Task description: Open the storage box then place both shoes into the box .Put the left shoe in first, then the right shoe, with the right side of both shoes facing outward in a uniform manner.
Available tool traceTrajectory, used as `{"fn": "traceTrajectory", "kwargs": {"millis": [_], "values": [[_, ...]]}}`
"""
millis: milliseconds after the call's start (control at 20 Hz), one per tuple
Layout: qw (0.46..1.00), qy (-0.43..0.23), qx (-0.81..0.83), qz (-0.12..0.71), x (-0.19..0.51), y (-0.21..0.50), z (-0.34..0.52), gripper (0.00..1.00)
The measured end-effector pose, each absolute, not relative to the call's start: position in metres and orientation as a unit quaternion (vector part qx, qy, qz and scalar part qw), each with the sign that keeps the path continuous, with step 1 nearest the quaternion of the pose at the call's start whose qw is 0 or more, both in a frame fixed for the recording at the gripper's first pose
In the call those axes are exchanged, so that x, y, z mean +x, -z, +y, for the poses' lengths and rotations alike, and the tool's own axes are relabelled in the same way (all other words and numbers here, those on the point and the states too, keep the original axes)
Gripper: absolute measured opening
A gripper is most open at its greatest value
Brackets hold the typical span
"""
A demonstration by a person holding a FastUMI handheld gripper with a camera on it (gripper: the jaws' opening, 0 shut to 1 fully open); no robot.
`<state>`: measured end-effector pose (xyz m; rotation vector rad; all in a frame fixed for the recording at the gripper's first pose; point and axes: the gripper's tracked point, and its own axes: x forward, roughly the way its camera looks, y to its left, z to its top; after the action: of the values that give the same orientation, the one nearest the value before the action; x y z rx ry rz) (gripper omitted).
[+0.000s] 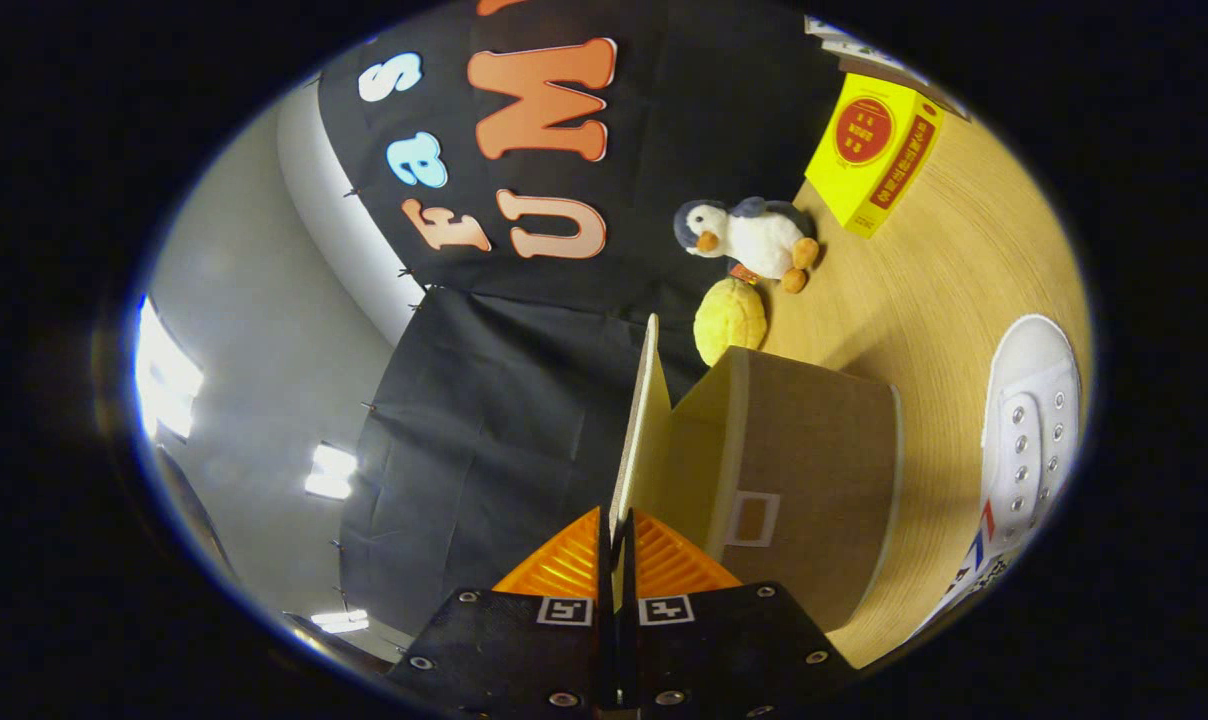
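My gripper (616, 535) is rolled sideways, its two orange fingers (564, 570) pinched together on the thin edge of the storage box's lid (644, 420). The lid stands raised, swung away from the brown cardboard storage box (814, 480), whose pale yellow inside shows between lid and wall. A small white label frame sits on the box's brown side. One white lace-up shoe (1034, 430) with red and blue marks near its sole lies on the wooden table beyond the box. I see a single shoe.
On the wooden table (944, 290) past the box lie a yellow ball-like toy (729, 320), a plush penguin (754, 238) and a yellow carton (874, 150). Black cloth wall stands behind them; ceiling lights show on the far side.
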<state>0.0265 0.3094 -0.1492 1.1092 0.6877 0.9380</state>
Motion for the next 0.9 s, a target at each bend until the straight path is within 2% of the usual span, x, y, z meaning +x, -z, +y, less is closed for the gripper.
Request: {"fn": "traceTrajectory", "kwargs": {"millis": [350, 500, 750, 850, 900], "values": [[0.763, -0.407, 0.416, 0.281, 0.030, 0.083, 0.369, 0.03], [0.808, -0.390, 0.338, 0.286, 0.032, 0.074, 0.403, 0.07], [0.832, -0.410, 0.260, 0.268, 0.013, 0.054, 0.473, 0.12], [0.845, -0.405, 0.227, 0.264, 0.009, 0.061, 0.491, 0.19], [0.850, -0.400, 0.210, 0.271, 0.010, 0.071, 0.497, 0.37]]}}
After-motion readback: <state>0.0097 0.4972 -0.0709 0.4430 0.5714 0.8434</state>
